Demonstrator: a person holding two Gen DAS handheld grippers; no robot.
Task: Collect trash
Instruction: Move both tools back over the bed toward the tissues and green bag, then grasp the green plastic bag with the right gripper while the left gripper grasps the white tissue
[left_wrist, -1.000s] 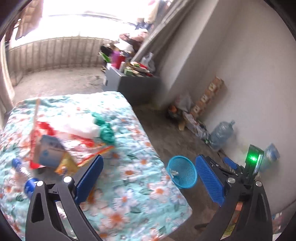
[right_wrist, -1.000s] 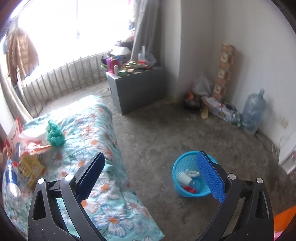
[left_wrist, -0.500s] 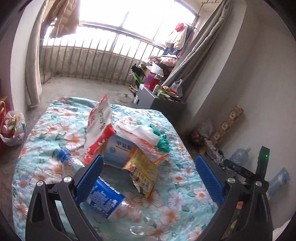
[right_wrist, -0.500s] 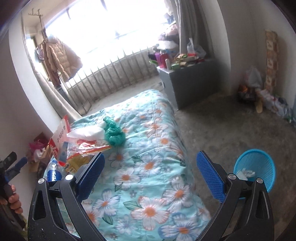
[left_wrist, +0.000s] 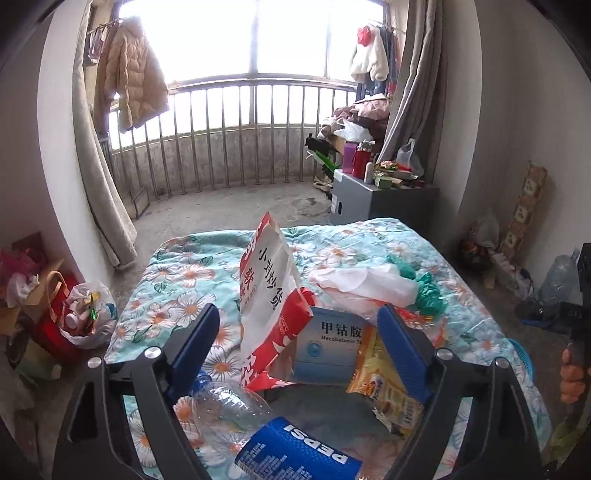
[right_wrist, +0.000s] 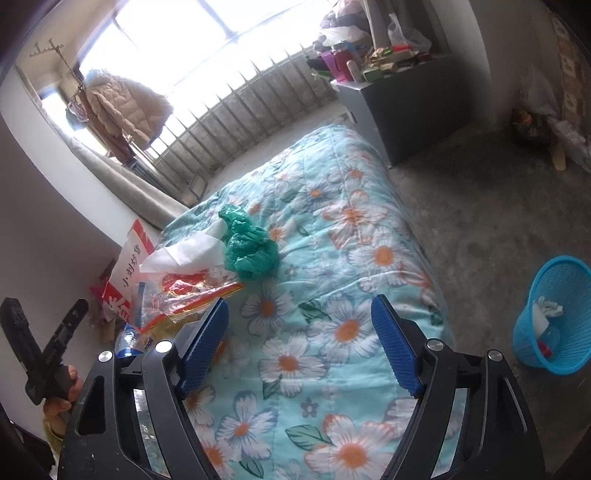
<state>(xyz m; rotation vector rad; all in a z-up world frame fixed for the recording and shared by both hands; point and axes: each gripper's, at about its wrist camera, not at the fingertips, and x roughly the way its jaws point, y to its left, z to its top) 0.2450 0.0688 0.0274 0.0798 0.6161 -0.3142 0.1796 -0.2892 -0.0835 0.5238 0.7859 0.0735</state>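
Observation:
Trash lies in a heap on the floral bed cover (left_wrist: 177, 295): a red-and-white paper bag (left_wrist: 269, 295), a light blue medicine box (left_wrist: 328, 347), a yellow snack wrapper (left_wrist: 384, 387), a clear Pepsi bottle (left_wrist: 266, 432), a white tissue (left_wrist: 365, 284) and a green plastic bag (left_wrist: 424, 291). My left gripper (left_wrist: 299, 343) is open, its fingers on either side of the heap. My right gripper (right_wrist: 299, 339) is open and empty over the bed (right_wrist: 332, 229), right of the green bag (right_wrist: 251, 247). A blue waste basket (right_wrist: 554, 317) holding some trash stands on the floor at right.
A grey cabinet (left_wrist: 373, 195) with bottles and clutter stands past the bed. Bags (left_wrist: 85, 310) sit on the floor left of the bed. A water jug (left_wrist: 557, 277) and clutter line the right wall. A railed window (left_wrist: 240, 147) lies ahead.
Both grippers swung left from the basket and floor toward the bed. The left one has closed in on the trash heap, which now fills its view.

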